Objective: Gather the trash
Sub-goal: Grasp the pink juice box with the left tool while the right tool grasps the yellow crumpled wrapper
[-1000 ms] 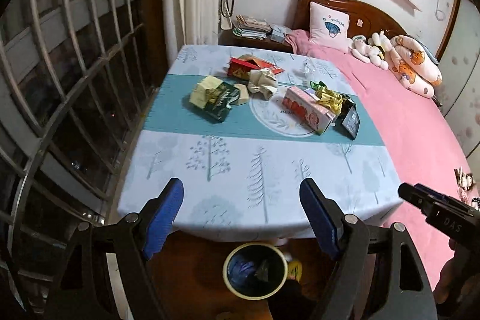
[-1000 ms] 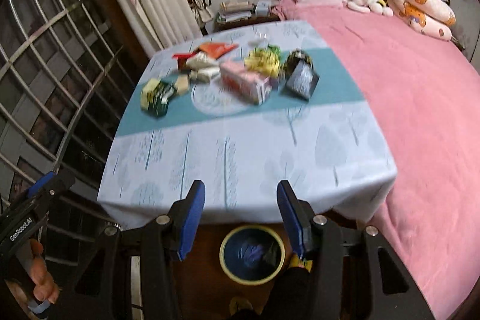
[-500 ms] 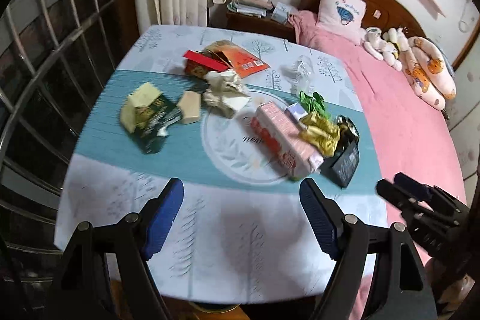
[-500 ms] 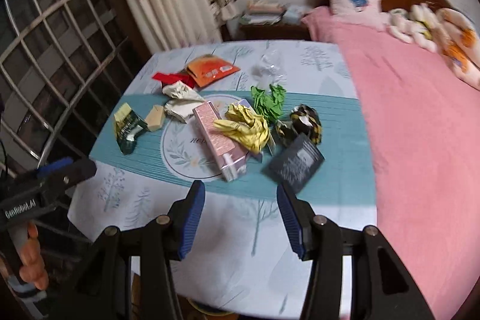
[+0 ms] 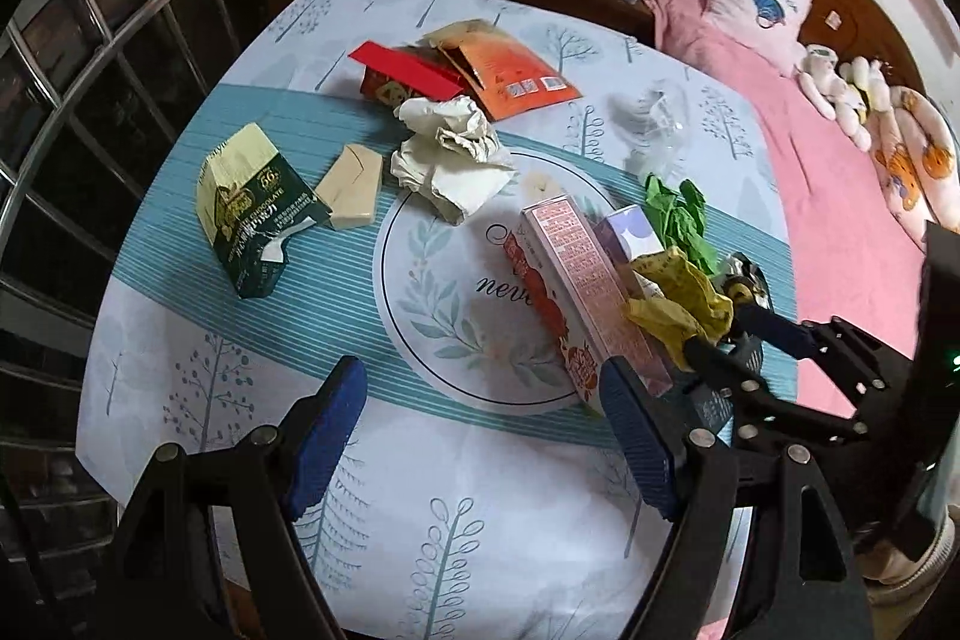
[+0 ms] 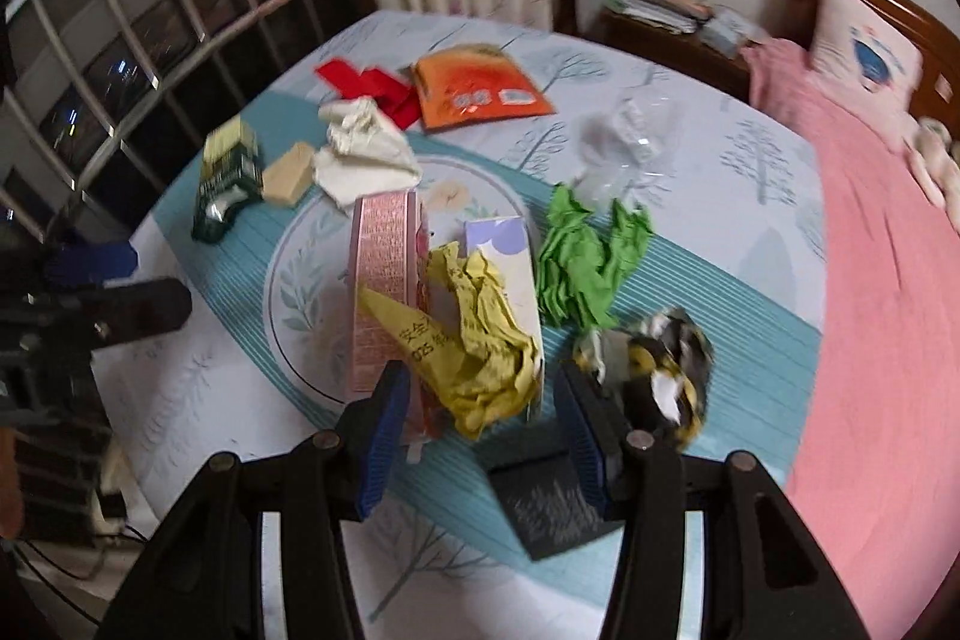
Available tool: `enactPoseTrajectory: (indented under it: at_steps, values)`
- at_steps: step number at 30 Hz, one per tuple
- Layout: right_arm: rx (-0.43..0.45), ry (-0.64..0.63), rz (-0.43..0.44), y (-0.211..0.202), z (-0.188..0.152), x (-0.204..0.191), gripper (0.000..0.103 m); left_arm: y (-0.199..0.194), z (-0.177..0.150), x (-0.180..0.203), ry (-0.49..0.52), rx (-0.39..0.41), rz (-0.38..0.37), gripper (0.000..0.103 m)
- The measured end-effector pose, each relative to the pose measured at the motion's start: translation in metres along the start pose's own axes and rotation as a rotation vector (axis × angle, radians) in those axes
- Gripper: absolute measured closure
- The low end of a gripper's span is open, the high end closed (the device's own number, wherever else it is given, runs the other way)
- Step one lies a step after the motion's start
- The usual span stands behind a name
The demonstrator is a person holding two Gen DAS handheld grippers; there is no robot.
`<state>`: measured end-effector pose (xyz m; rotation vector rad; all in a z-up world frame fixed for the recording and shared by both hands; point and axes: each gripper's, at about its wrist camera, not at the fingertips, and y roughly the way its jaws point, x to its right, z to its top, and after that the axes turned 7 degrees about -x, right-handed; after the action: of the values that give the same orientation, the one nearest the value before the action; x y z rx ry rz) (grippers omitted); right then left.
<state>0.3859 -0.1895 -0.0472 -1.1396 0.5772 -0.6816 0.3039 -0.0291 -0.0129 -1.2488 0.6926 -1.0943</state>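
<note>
while your left gripper (image 5: 480,436) hangs spread and empty over the tablecloth (image 5: 480,520), your right gripper (image 6: 477,430) stands parted, empty, with the yellow wrapper (image 6: 480,346) and pink box (image 6: 381,280) beyond its tips.

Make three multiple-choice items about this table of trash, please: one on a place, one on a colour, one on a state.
1. Where does the crumpled yellow paper lie?
A. on the bed
B. against the pink carton
C. beside the orange pouch

2. What colour is the crumpled paper to the right of the yellow one?
A. green
B. blue
C. red

3. How does the right claw stand?
A. shut on the pink carton
B. open, holding nothing
C. shut on the yellow paper

Answers: 1 B, the yellow paper leans on the carton's near end. 2 A, it is bright green. 3 B, both pads stand apart with the yellow paper beyond them, not pinched.
</note>
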Motion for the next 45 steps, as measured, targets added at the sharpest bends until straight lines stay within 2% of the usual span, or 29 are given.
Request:
enactPoseTrajectory:
  at_steps: [4, 5, 6, 9, 15, 20, 29, 31, 33, 38, 45]
  values:
    - [-0.021, -0.037, 0.011, 0.015, 0.002, 0.003, 0.054, 0.009, 0.005, 0.006, -0.006, -0.018, 0.003, 0.025]
    - [-0.017, -0.041, 0.021, 0.016, 0.001, 0.004, 0.058, 0.011, 0.006, 0.008, -0.009, -0.023, 0.001, 0.025]
    - [-0.013, -0.043, 0.028, 0.016, 0.002, 0.005, 0.067, 0.013, 0.007, 0.010, -0.012, -0.029, -0.003, 0.025]
    - [0.002, -0.041, 0.048, 0.012, 0.001, 0.009, 0.071, 0.017, 0.011, 0.017, -0.012, -0.039, -0.016, 0.025]
    - [0.072, 0.050, 0.102, -0.008, 0.006, 0.030, 0.072, 0.034, 0.021, 0.038, 0.001, -0.080, -0.025, 0.025]
    - [0.110, 0.100, 0.112, -0.019, 0.008, 0.042, 0.073, 0.059, 0.033, 0.053, -0.005, -0.137, -0.013, 0.025]
    - [0.093, 0.150, 0.126, -0.015, -0.001, 0.055, 0.073, 0.105, 0.047, 0.060, -0.053, -0.232, 0.033, 0.025]
    - [0.088, 0.157, 0.130, -0.013, -0.003, 0.057, 0.073, 0.111, 0.046, 0.058, -0.065, -0.246, 0.015, 0.036]
    - [0.087, 0.160, 0.131, -0.013, -0.004, 0.057, 0.073, 0.118, 0.045, 0.056, -0.070, -0.274, -0.016, 0.057]
    - [0.089, 0.172, 0.133, -0.014, -0.006, 0.057, 0.073, 0.114, 0.043, 0.048, -0.061, -0.243, -0.012, 0.064]
    - [0.110, 0.177, 0.130, -0.025, -0.009, 0.043, 0.073, 0.085, 0.034, 0.026, -0.051, -0.191, -0.022, 0.064]
